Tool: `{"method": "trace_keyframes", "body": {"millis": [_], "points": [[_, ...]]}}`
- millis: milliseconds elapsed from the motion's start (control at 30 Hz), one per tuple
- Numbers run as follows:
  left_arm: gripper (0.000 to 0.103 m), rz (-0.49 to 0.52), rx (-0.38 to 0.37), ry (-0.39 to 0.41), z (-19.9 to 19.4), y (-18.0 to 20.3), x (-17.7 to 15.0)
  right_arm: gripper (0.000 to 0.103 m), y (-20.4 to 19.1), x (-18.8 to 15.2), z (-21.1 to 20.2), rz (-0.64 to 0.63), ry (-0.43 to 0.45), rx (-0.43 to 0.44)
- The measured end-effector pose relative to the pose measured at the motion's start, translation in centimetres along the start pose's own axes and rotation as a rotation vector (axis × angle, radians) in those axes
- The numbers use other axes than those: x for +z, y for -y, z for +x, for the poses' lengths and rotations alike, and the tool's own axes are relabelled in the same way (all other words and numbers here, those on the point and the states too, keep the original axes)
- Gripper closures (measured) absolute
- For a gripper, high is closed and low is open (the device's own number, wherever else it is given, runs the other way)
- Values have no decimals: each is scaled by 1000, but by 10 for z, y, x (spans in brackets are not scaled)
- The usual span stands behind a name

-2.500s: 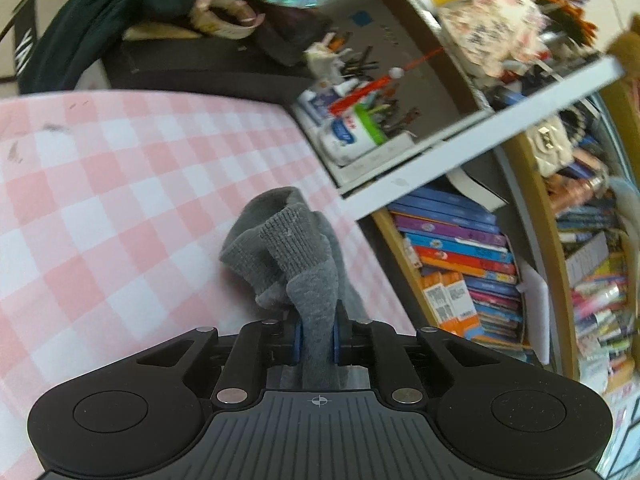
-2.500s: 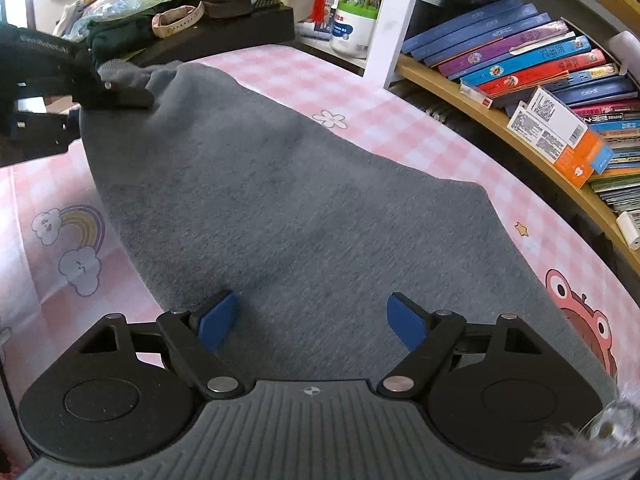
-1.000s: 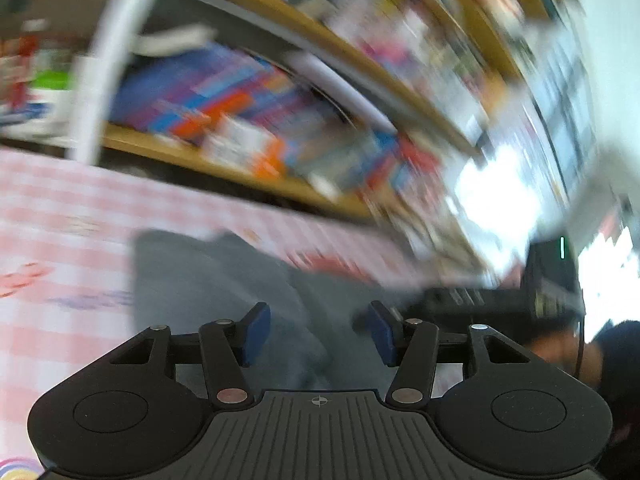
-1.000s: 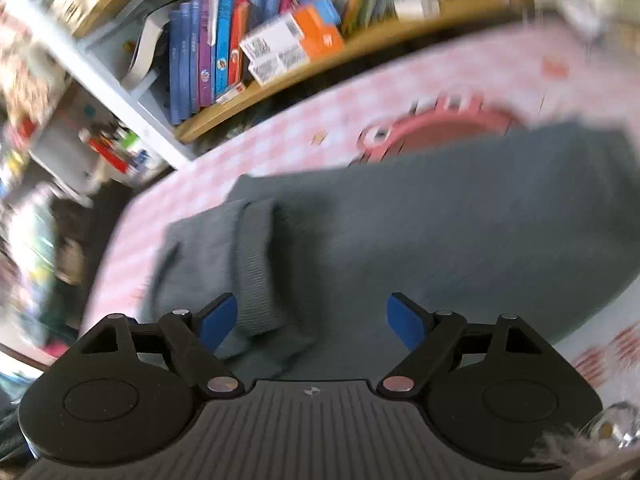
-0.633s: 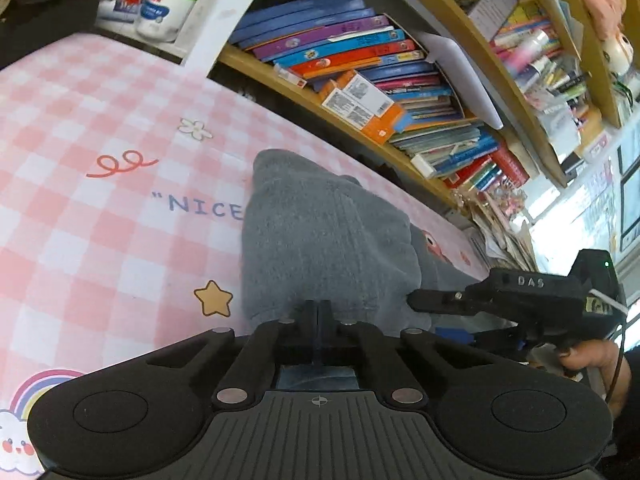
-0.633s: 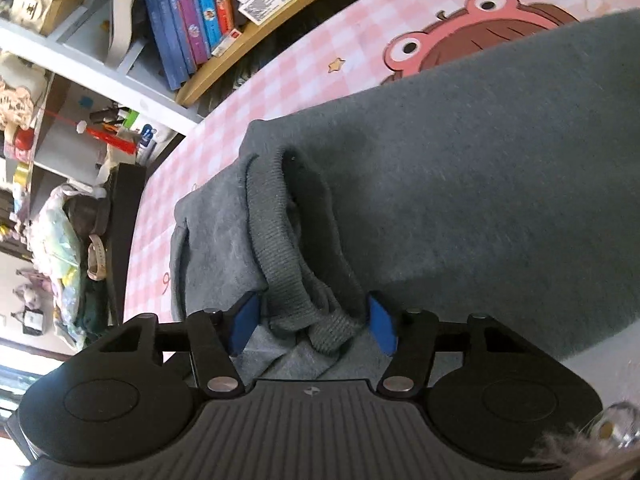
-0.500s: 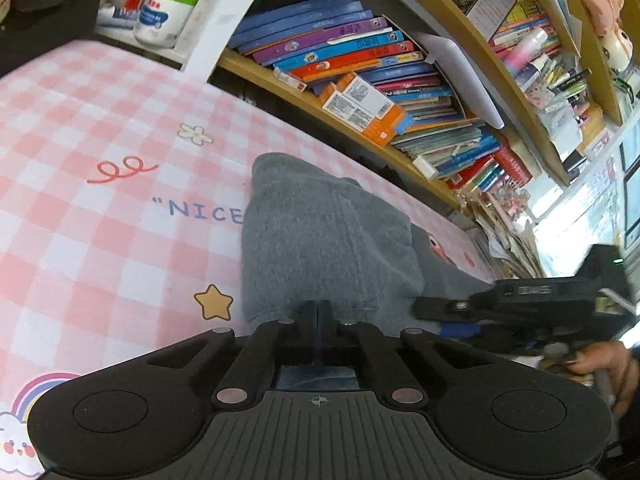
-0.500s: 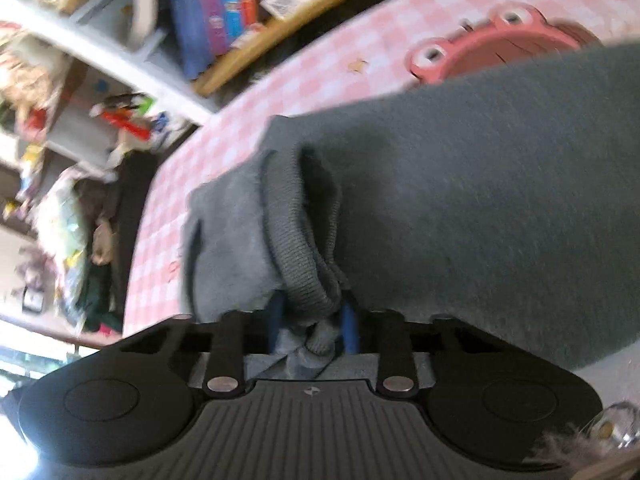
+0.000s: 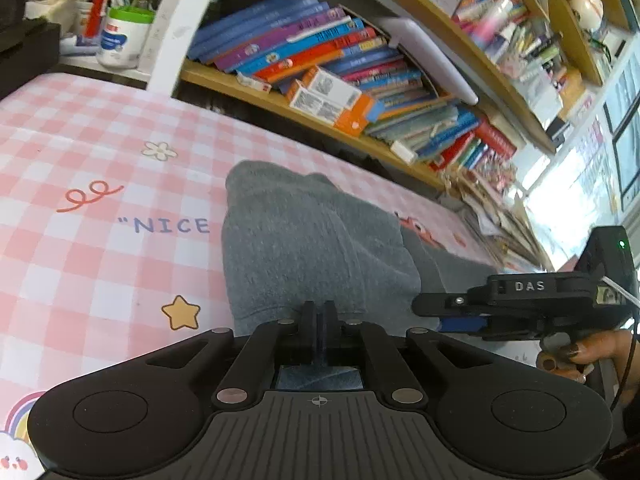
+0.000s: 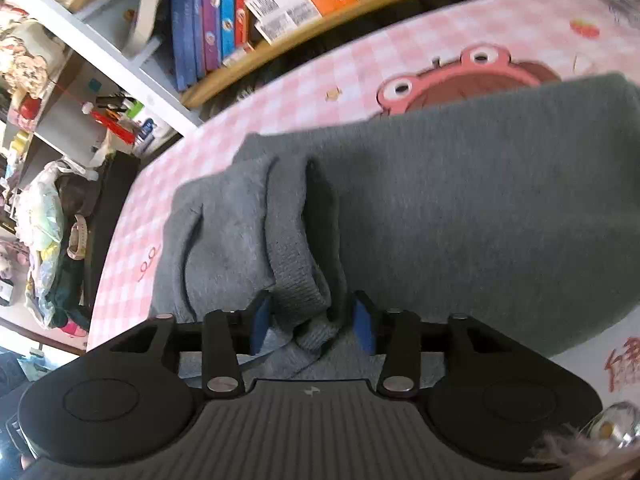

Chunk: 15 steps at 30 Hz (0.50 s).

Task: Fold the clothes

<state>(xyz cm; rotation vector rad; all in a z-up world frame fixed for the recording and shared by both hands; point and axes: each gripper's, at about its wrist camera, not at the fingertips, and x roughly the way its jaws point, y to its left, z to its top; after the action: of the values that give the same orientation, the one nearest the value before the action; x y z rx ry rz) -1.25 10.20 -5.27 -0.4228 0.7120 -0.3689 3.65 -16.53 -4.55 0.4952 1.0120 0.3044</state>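
**Inspector A:** One garment on record: a grey sweatshirt (image 9: 304,240) lying on the pink checked cloth (image 9: 80,264), bunched toward its near end, the broad body spreading flat to the right in the right wrist view (image 10: 480,208). A ribbed cuff (image 10: 296,264) stands up in a thick roll, with a dark hollow beside it.

**Inspector B:** State of the fingers?

**Inspector A:** The left gripper (image 9: 319,320) has its jaws pressed together at the near edge of the grey fabric; whether cloth is caught between them, I cannot tell. The right gripper (image 10: 312,316) has its blue pads (image 10: 262,316) part-way apart with the ribbed cuff bunched between them, touching both sides. A person's hand (image 9: 576,354) holds that tool at the right of the left wrist view.

**Inspector B:** Surroundings?

**Inspector A:** A wooden bookshelf (image 9: 280,112) runs along the far edge of the cloth, packed with leaning books (image 9: 320,44). An orange-and-white box (image 9: 332,100) lies on the lower shelf. A white tub with a green lid (image 9: 124,36) stands at the far left among pens. Nothing lies on the garment itself.

**Inspector B:** Legible writing?

**Inspector A:** "NICE" (image 9: 172,225) is printed on the cloth just beside the sweatshirt; "DAS" (image 9: 530,286) shows on the right tool. A pink frog cartoon (image 10: 460,84) is partly covered by the garment. Book spines are too small to read.
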Motion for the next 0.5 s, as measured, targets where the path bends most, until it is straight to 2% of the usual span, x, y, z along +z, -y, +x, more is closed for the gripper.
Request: {"method": "trace_keyframes", "body": {"millis": [100,233,400,500], "points": [[85,22,11,34,-6,6,3,49,5,1,-17,7,42,-30],[68,51,11,56,-10,13,4,42,30,1,-44,80,105,-89],[67,87,5,75,-13,22,6,39,68,-3,-77,214,191,-164],[59,117,1,78,-13,28,6,39,92,-9,-93,312,236,-192]]}}
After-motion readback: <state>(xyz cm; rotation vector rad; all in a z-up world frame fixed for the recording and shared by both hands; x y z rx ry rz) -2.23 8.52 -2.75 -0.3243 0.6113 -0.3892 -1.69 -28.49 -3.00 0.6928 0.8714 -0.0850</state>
